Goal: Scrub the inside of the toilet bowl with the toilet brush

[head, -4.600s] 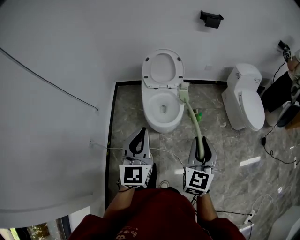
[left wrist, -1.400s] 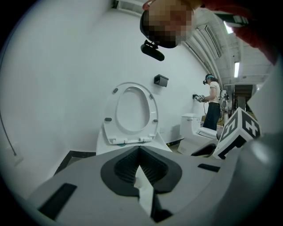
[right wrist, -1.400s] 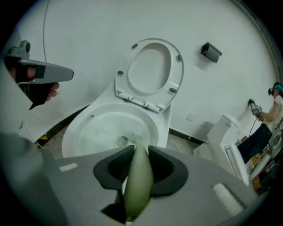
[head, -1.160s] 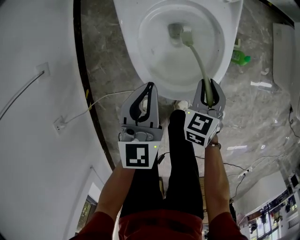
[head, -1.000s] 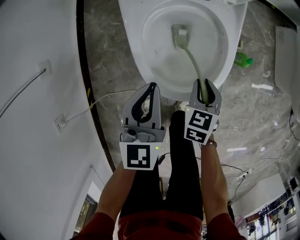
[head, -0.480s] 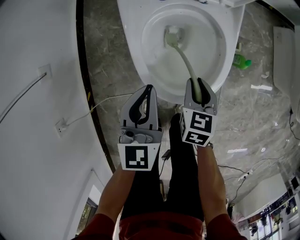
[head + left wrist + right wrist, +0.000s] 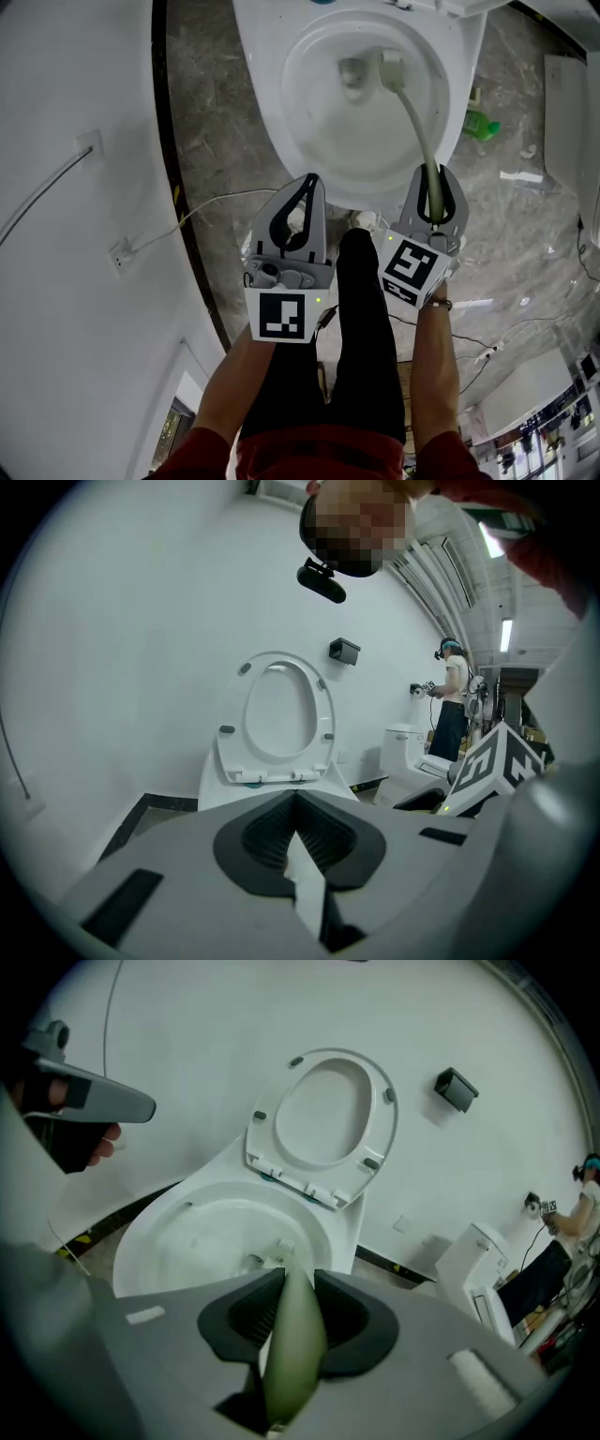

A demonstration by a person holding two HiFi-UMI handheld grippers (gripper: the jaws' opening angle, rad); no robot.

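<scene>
The toilet bowl (image 7: 265,112) is white and open, and its seat (image 7: 379,1129) is tipped up against the wall. The toilet brush (image 7: 419,122) is inside the bowl. Its pale head sits low down at the back, just beside the drain hole (image 7: 353,69), on the right of it. The long green handle comes up out of the bowl and over the front rim, toward the person.

The person stands right in front of the toilet, with black trouser legs (image 7: 361,356) between the two arms. Both arms reach forward and down. The right gripper (image 7: 433,173) is over the front edge of the bowl, on the right side. The left gripper (image 7: 306,180) is next to it, just in front of the rim, over the grey stone floor (image 7: 206,112).

The right gripper's fingers (image 7: 352,1321) squeeze the brush handle. The handle runs straight between them and goes on past their tips into the bowl. The left gripper's fingers (image 7: 253,836) are pressed together with nothing between them, and they do not touch the brush.

A small green bottle (image 7: 478,123) lies on the floor to the right of the toilet. Another toilet (image 7: 567,112) stands farther right. A thin white cable (image 7: 202,208) lies on the floor to the left.
</scene>
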